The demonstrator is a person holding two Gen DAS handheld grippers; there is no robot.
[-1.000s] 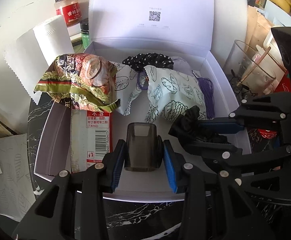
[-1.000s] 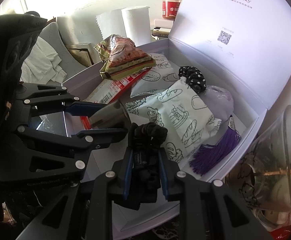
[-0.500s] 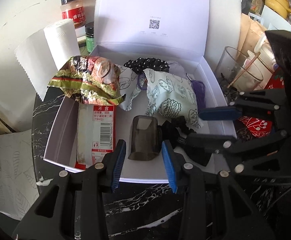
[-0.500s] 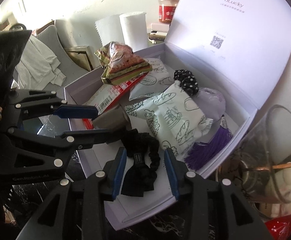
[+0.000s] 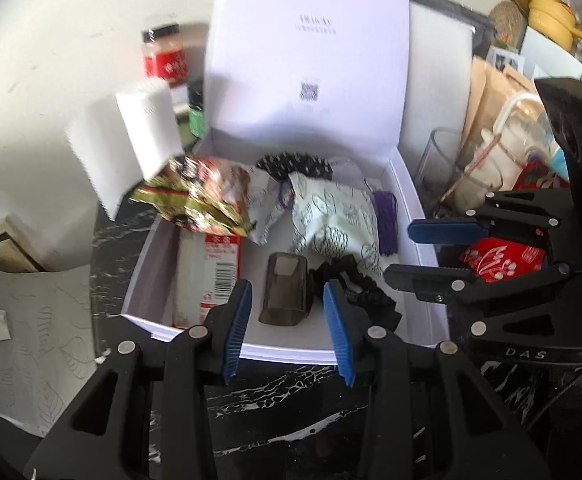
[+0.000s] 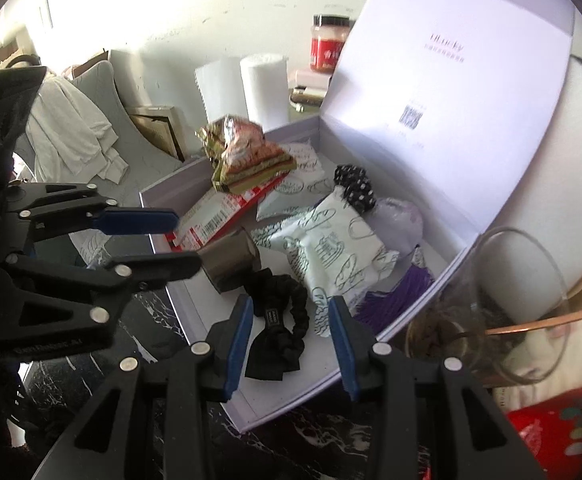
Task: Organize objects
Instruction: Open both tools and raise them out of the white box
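An open white box (image 5: pixel 333 354) (image 6: pixel 291 402) holds snack packets, a red-and-white carton (image 5: pixel 207 272), a polka-dot scrunchie (image 5: pixel 295 164) and a purple tassel (image 5: pixel 387 216). A smoky grey plastic case (image 5: pixel 285 290) (image 6: pixel 231 260) lies near the box's front. A black scrunchie (image 5: pixel 365 296) (image 6: pixel 281 324) lies beside it. My left gripper (image 5: pixel 287 324) is open and empty, just in front of the case. My right gripper (image 6: pixel 289 344) is open and empty, over the black scrunchie's near end.
The box lid (image 5: pixel 311 60) stands upright at the back. A paper towel roll (image 5: pixel 147 128) and a red-labelled jar (image 5: pixel 163 58) stand left of the box. A glass (image 6: pixel 503 308) stands right of it. The table is black marble (image 5: pixel 291 412).
Both grippers opened and let go: the left released the grey case, the right the black scrunchie. Both then pulled back toward the box's front edge.
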